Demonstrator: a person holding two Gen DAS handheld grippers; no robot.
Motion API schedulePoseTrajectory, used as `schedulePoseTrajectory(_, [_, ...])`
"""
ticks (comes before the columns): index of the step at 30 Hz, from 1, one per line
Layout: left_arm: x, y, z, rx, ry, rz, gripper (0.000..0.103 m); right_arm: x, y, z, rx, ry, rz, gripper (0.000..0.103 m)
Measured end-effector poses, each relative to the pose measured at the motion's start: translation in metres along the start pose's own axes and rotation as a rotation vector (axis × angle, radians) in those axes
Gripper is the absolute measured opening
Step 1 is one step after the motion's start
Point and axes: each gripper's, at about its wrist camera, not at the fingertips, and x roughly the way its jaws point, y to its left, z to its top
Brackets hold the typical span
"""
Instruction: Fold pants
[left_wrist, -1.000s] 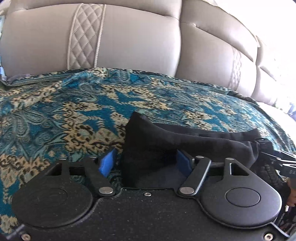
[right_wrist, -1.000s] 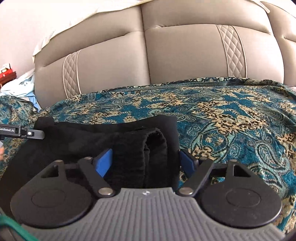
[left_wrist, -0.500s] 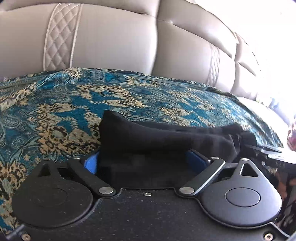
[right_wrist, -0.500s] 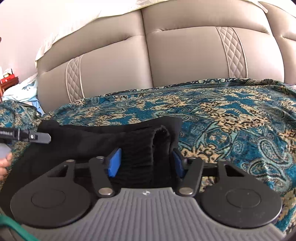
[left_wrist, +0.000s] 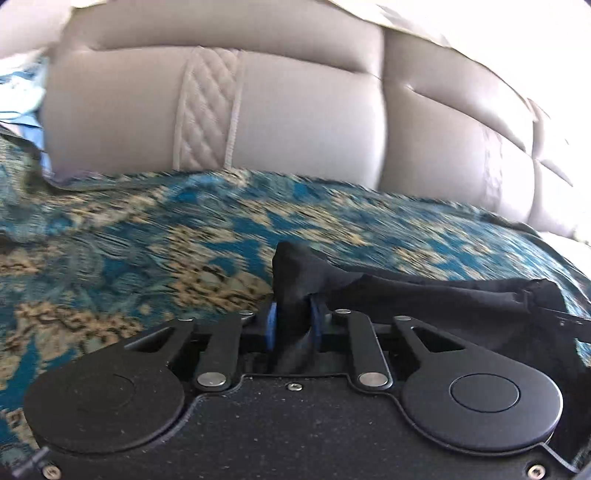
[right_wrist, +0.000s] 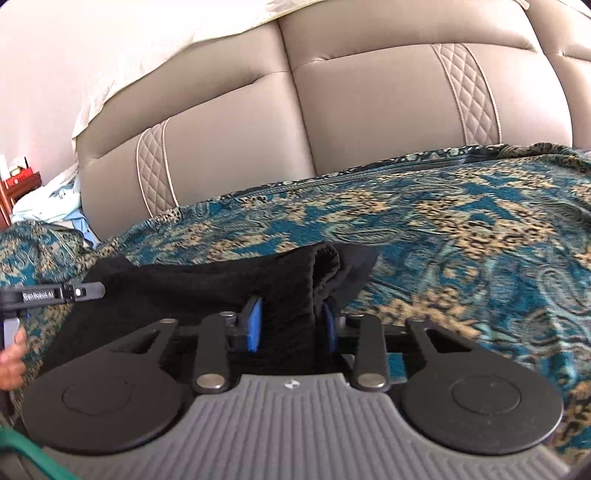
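In the left wrist view the left gripper (left_wrist: 293, 325) is clenched on a bunched corner of the black pants (left_wrist: 424, 295); its jaws have just been closing, and the blue pads (left_wrist: 272, 325) now pinch the cloth between them, where half a second ago they stood wide on either side of it. The pants lie on the patterned blue and tan cover (left_wrist: 147, 258), stretching off to the right, where their far end and a bit of the other tool are cut off by the frame edge. The cover is smeared by motion blur. Behind it stands the grey padded headboard (left_wrist: 295, 129), more of its quilted strip in view than before

In the right wrist view a hand (right_wrist: 11, 363) shows at the left edge, half cut off, under the left tool's labelled arm. The right gripper (right_wrist: 291, 325) has just been closing too, and its pads (right_wrist: 255, 325) press on the ribbed waistband fold of the pants (right_wrist: 184, 291), narrower than a second ago. The cloth hides most of the right-hand pad. To the right the cover (right_wrist: 461, 240) lies bare
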Motion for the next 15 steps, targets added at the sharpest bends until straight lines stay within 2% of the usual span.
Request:
schedulePoseTrajectory(2, [0.001,0.007,0.006,-0.025,-0.011,0.035,0.016,0.007,0.012,0.004,-0.018,-0.008,-0.013,0.03])
schedulePoseTrajectory(4, [0.004,0.019,0.016,-0.047,-0.031,0.088,0.005,0.018,0.024,0.011,-0.038,-0.009,-0.017,0.028])
schedulePoseTrajectory(5, [0.006,0.026,0.022,-0.054,-0.044,0.14,0.002,0.024,0.029,0.015,-0.04,-0.008,-0.014,0.027])
schedulePoseTrajectory(6, [0.01,0.034,0.03,-0.066,-0.048,0.177,0.002,0.03,0.035,0.019,-0.041,-0.009,-0.013,0.027])
schedulePoseTrajectory(9, [0.025,0.062,0.051,-0.102,-0.017,0.219,0.002,0.051,0.05,0.033,-0.048,-0.023,-0.015,0.025])
schedulePoseTrajectory(10, [0.028,0.068,0.056,-0.102,0.01,0.207,0.002,0.057,0.055,0.038,-0.05,-0.026,-0.016,0.025])
schedulePoseTrajectory(13, [0.025,0.074,0.059,-0.121,0.076,0.127,0.012,0.073,0.065,0.048,-0.066,-0.027,-0.016,0.026])
schedulePoseTrajectory(15, [0.017,0.071,0.053,-0.123,0.104,0.085,0.033,0.078,0.069,0.049,-0.093,-0.019,-0.018,0.026])
